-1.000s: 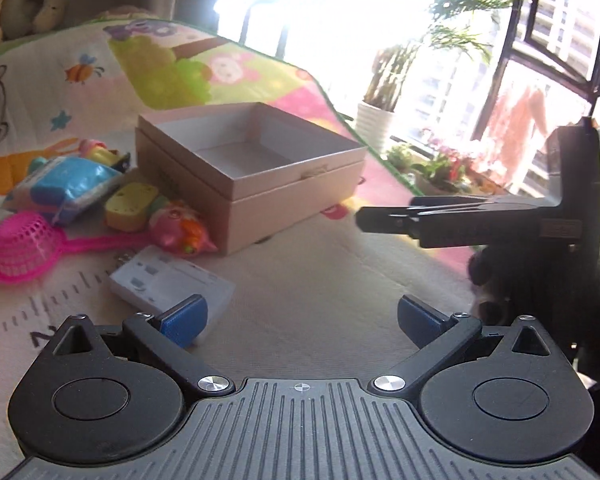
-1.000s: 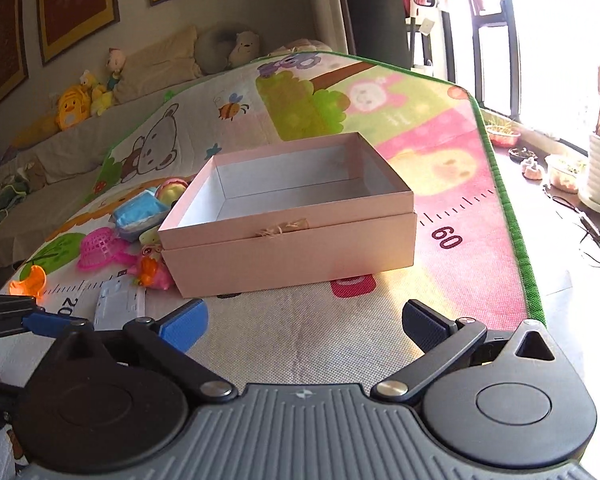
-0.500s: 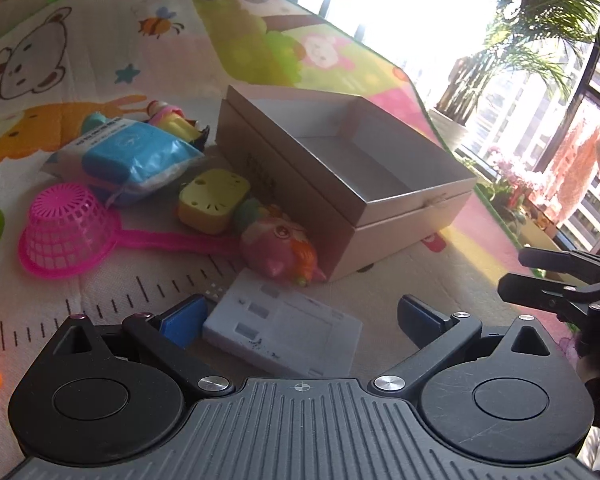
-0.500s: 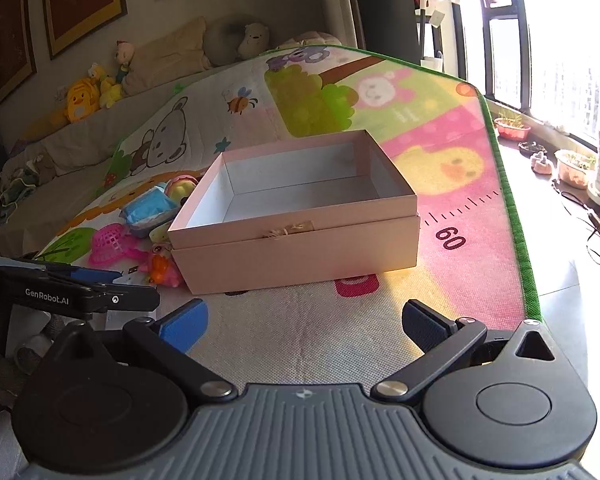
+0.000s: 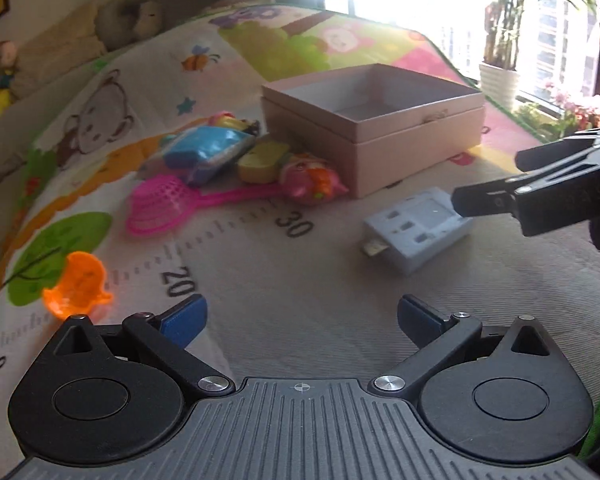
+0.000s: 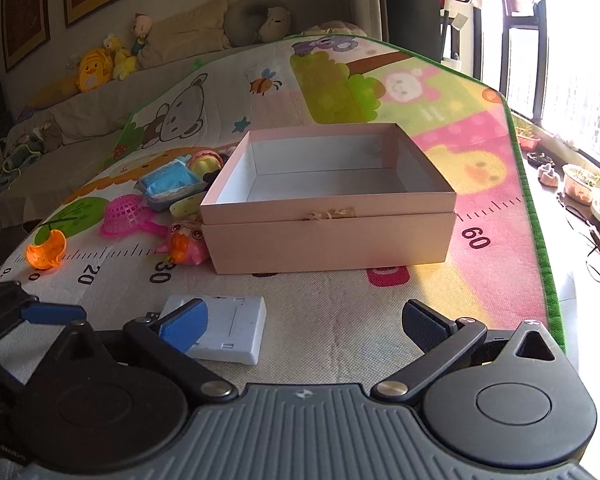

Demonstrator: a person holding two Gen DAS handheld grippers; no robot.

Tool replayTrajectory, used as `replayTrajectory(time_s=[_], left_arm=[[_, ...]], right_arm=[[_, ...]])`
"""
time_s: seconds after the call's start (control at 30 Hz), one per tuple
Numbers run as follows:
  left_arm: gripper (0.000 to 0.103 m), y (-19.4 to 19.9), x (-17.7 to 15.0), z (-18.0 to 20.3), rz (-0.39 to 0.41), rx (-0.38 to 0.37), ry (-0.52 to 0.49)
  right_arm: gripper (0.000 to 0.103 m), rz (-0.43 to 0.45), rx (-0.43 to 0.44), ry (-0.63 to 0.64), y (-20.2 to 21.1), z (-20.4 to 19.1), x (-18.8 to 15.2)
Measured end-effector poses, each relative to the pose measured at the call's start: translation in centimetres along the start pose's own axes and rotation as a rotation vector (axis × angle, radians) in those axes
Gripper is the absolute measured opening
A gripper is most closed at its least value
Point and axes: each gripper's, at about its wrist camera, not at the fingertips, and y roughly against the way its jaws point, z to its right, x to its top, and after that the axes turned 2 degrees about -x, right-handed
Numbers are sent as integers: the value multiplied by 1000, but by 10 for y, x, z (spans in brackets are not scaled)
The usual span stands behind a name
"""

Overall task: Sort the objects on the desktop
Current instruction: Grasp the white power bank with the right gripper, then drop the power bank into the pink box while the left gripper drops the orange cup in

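Pale pink cardboard makes up the open box (image 6: 328, 208), a shallow tray sitting on its own base, a small bow on its front wall; it stands empty on a cartoon play mat (image 6: 340, 320) printed with a ruler scale. Left of the box lie the loose things in a cluster: a blue packet (image 5: 208, 148), a yellow block (image 5: 262, 162), a pink owl toy (image 5: 310, 184) touching the box's corner, and a pink plastic scoop (image 5: 160, 208). An orange toy (image 5: 78, 284) sits apart, near the 20 mark. A pale blue-grey power adapter (image 6: 228, 328) lies flat on the bare beige part of the mat, in front of the box and apart from it.

The left hand-held gripper (image 5: 302, 318) is released, its blue fingers spread wide with nothing between them; the adapter lies ahead of it and to its right, the orange toy just beside its left finger. The right hand-held gripper (image 6: 304, 326) is likewise spread and holds nothing; the adapter sits by its left finger (image 6: 184, 326), partly hidden behind it, and the box lies straight ahead
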Motion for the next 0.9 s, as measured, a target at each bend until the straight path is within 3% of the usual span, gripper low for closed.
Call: replayTrajectory(time_s=[0.23, 0.3, 0.37, 0.53, 0.73, 0.77, 0.83, 0.87, 0.9], left_arm=[[103, 17, -11, -85, -3, 242, 224], [103, 18, -16, -101, -12, 274, 274], [103, 15, -18, -111, -18, 292, 305], [103, 1, -15, -124, -19, 262, 358], [103, -28, 6, -127, -12, 285, 318], [101, -30, 8, -126, -12, 289, 308], [81, -36, 11, -126, -32, 289, 287], [64, -38, 11, -126, -47, 284, 284], [61, -38, 10, -125, -48, 279, 283]], right_arm=[[103, -99, 24, 114, -35, -55, -3], [94, -102, 15, 126, -38, -58, -4], [80, -95, 32, 135, -35, -57, -2], [79, -82, -19, 149, -29, -42, -5], [79, -88, -68, 95, -24, -17, -5], [79, -87, -76, 92, -23, -13, -5], [79, -86, -81, 86, -21, -8, -6], [79, -84, -80, 84, -20, -6, -6], [79, -78, -78, 86, -18, -4, -5]])
